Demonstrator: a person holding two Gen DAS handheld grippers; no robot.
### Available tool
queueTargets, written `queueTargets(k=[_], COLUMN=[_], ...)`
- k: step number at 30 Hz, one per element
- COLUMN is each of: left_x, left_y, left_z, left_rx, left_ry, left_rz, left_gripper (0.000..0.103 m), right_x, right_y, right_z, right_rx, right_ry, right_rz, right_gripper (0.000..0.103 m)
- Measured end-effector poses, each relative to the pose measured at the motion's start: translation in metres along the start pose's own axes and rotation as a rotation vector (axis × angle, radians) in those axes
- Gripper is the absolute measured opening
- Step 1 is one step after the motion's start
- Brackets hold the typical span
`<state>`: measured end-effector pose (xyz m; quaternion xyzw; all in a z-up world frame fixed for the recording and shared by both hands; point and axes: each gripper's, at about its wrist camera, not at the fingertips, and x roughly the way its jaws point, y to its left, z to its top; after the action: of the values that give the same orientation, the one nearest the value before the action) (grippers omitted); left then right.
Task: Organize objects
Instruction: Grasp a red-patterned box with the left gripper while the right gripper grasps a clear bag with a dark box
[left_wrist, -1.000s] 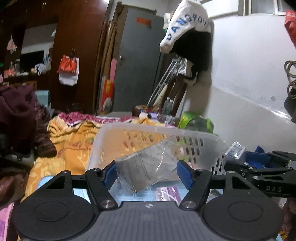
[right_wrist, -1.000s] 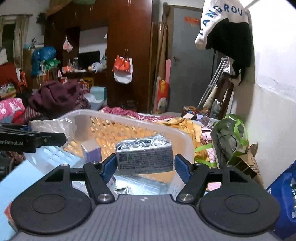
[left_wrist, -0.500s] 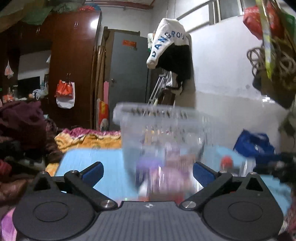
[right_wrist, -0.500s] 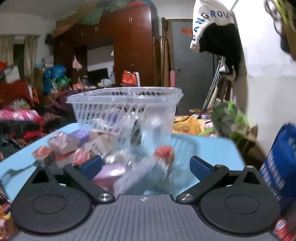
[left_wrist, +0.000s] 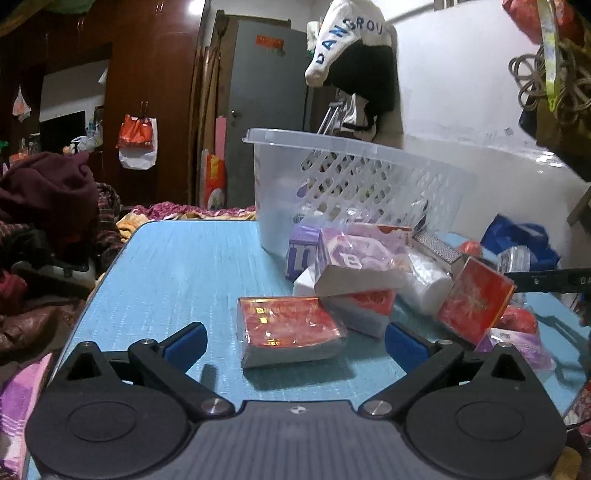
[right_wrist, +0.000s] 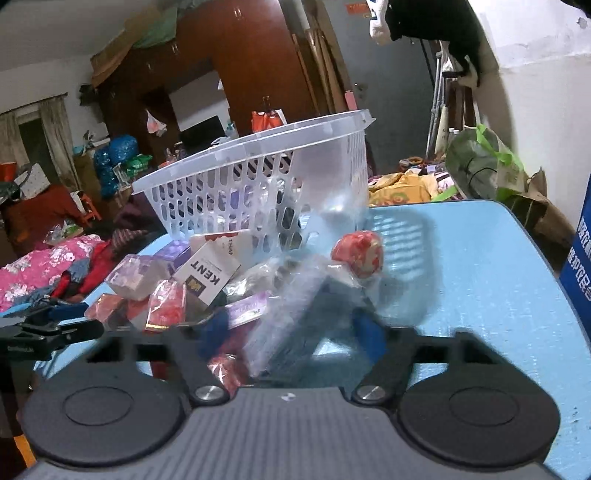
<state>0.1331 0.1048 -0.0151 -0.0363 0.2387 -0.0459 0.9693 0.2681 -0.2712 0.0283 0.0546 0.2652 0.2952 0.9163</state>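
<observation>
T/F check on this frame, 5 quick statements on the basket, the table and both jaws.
1. The white basket stands on the blue table. True.
2. The left gripper is clamped on a purple box. False: its jaws stand wide open, with a red packet lying on the table between them, untouched.
3. A white box marked KENT lies in the pile outside the basket. True.
4. The table is bare apart from the basket. False: packets and boxes are heaped beside it.
5. The right gripper has nothing between its jaws. False: a clear-wrapped packet sits between them as they close.
</observation>
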Motion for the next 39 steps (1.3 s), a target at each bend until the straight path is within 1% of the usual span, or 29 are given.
queueTargets(k=[2, 4, 8, 10, 11, 12, 13, 15, 17, 20, 24, 28, 34, 39], left_x=[0.001, 0.002, 0.008, 0.009, 0.007, 0.005, 0.004, -0.003, -0.01, -0.021, -0.035, -0.042, -0.043, -0.044], left_y=[-0.005, -0.011, -0.019, -0.022, -0.023, -0.022, -0.021, -0.016, -0.015, -0.018, -0.026, -0.035, -0.042, -0.046], left_z=[0.001, 0.001, -0.002, -0.004, -0.005, -0.006, -0.007, -0.011, -0.014, -0.022, -0.032, -0.036, -0.04, -0.042], left_rx=[0.012, 0.026, 0.027, 0.027, 0.026, 0.026, 0.016, -0.019, -0.028, -0.02, 0.014, 0.029, 0.051, 0.063], left_ry=[0.004, 0.013, 0.04, 0.04, 0.027, 0.012, -0.004, -0.053, -0.107, -0.171, -0.235, -0.249, -0.257, -0.268], left_rz=[0.03, 0.046, 0.047, 0.045, 0.053, 0.053, 0.047, 0.025, 0.026, 0.016, 0.004, -0.016, -0.031, -0.042], left_gripper=[0.103, 0.103, 0.097, 0.087, 0.074, 0.065, 0.064, 0.064, 0.064, 0.063, 0.063, 0.064, 0.063, 0.064], right_x=[-0.005, -0.012, -0.029, -0.034, -0.036, -0.038, -0.039, -0.041, -0.044, -0.052, -0.059, -0.063, -0.062, -0.061], right_y=[0.001, 0.004, 0.009, 0.01, 0.01, 0.009, 0.008, 0.006, 0.004, 0.003, 0.004, 0.009, 0.02, 0.022], right_z=[-0.003, -0.007, -0.015, -0.016, -0.017, -0.017, -0.018, -0.02, -0.026, -0.037, -0.045, -0.046, -0.052, -0.055], right_rx=[-0.003, -0.026, -0.048, -0.057, -0.06, -0.065, -0.068, -0.071, -0.071, -0.073, -0.091, -0.113, -0.193, -0.207], right_ry=[-0.018, -0.042, -0.087, -0.107, -0.117, -0.126, -0.136, -0.153, -0.168, -0.196, -0.224, -0.252, -0.291, -0.294], right_rz=[0.012, 0.004, 0.0, -0.012, -0.023, -0.038, -0.052, -0.07, -0.072, -0.068, -0.082, -0.086, -0.117, -0.089], right_gripper=[0.061, 0.06, 0.06, 0.06, 0.06, 0.06, 0.06, 0.06, 0.06, 0.06, 0.06, 0.06, 0.058, 0.058])
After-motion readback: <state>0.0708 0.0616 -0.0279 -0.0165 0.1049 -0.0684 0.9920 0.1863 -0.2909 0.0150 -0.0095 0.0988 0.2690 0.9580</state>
